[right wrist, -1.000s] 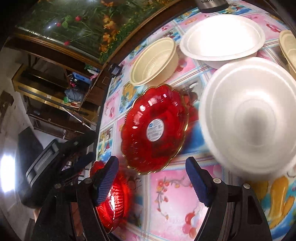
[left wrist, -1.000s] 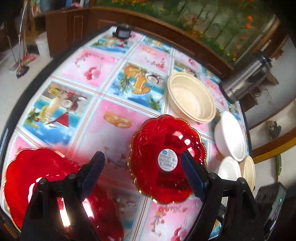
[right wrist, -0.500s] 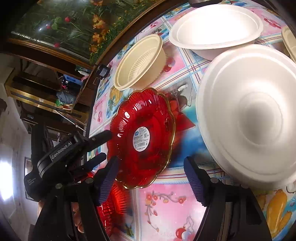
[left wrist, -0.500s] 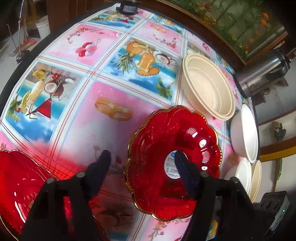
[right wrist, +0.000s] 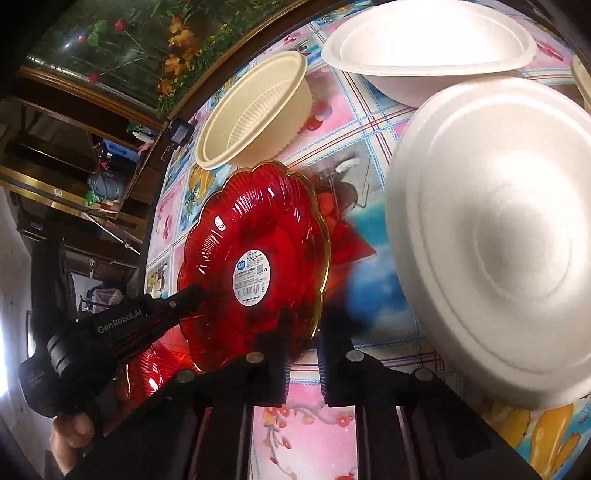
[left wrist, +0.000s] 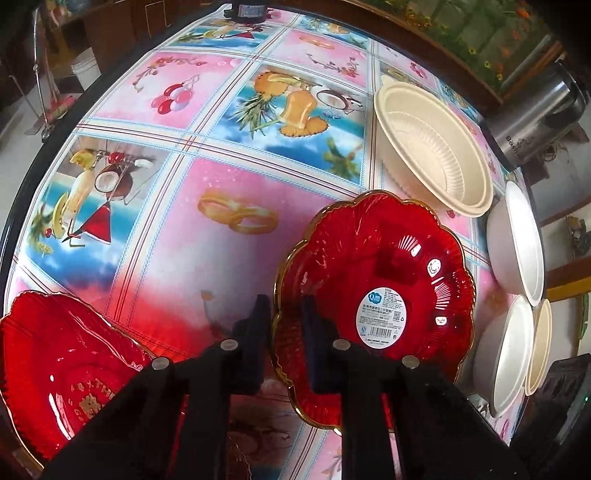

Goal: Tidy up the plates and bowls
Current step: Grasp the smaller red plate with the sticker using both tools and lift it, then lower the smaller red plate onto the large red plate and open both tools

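A red scalloped plate with a gold rim and a white label (left wrist: 376, 266) (right wrist: 255, 258) lies on the patterned table. My left gripper (left wrist: 285, 325) is shut on its near-left rim. My right gripper (right wrist: 303, 332) is shut on its opposite rim. The left gripper's body (right wrist: 110, 332) shows in the right wrist view. A second red plate (left wrist: 62, 369) lies at the lower left. A cream ribbed bowl (left wrist: 432, 147) (right wrist: 255, 110) sits behind the held plate. White foam bowls (left wrist: 517, 243) (right wrist: 495, 236) stand to the right.
A steel thermos (left wrist: 535, 114) stands at the table's far right edge. A small black device (left wrist: 247, 7) sits at the far edge. The tablecloth (left wrist: 221, 166) runs to the table's dark rim. A cream bowl (left wrist: 541, 347) nests beside a white one.
Both grippers moved in toward the labelled red plate and closed on its rim from opposite sides. They were wide open a second ago.
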